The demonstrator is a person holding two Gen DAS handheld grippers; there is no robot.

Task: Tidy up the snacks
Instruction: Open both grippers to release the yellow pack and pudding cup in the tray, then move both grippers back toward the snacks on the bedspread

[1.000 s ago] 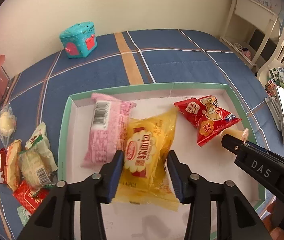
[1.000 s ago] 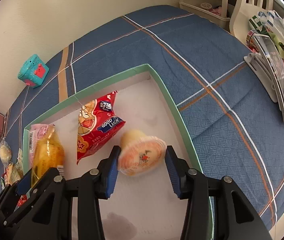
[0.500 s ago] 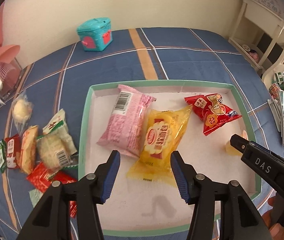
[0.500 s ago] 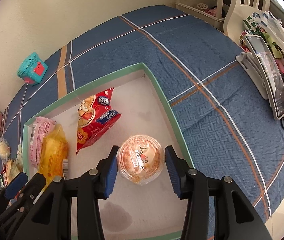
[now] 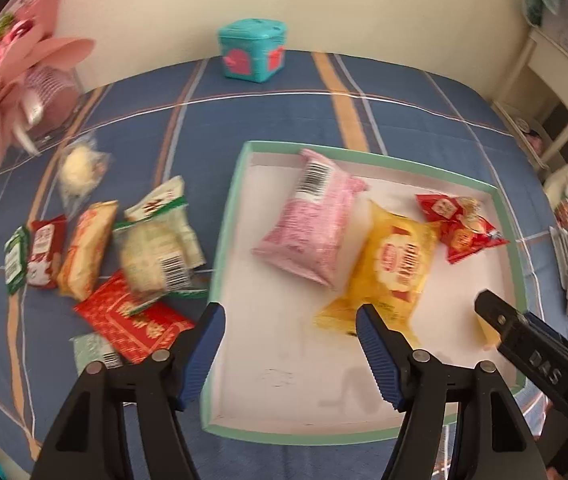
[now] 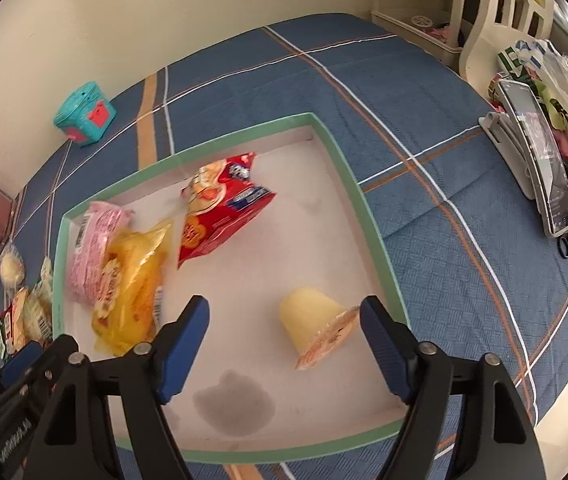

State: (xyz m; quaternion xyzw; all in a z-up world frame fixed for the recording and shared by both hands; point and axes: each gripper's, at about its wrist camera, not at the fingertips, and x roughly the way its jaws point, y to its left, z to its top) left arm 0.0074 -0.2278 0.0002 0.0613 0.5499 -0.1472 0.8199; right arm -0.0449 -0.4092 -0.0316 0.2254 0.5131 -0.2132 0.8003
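Jelly cup [image 6: 316, 330]: freshly released, tipped on its side on the tray [image 6: 372, 216] floor, at 4 o'clock, between the just-opened fingers of the right gripper [image 6: 284, 348], untouched. Yellow bread packet [image 5: 396, 268]: likewise let go, tray centre, beside pink packet [image 5: 316, 220] and red packet [image 5: 460, 224]; left gripper [image 5: 290, 354] just opened, empty, pulled back. Four snacks boxed. Loose snack pile [image 5: 123, 256]: outside, at 9 o'clock, probably next. Surface: blue plaid bedcover [image 5: 284, 116]; teal box [image 5: 252, 49] at 12 o'clock by cream wall.
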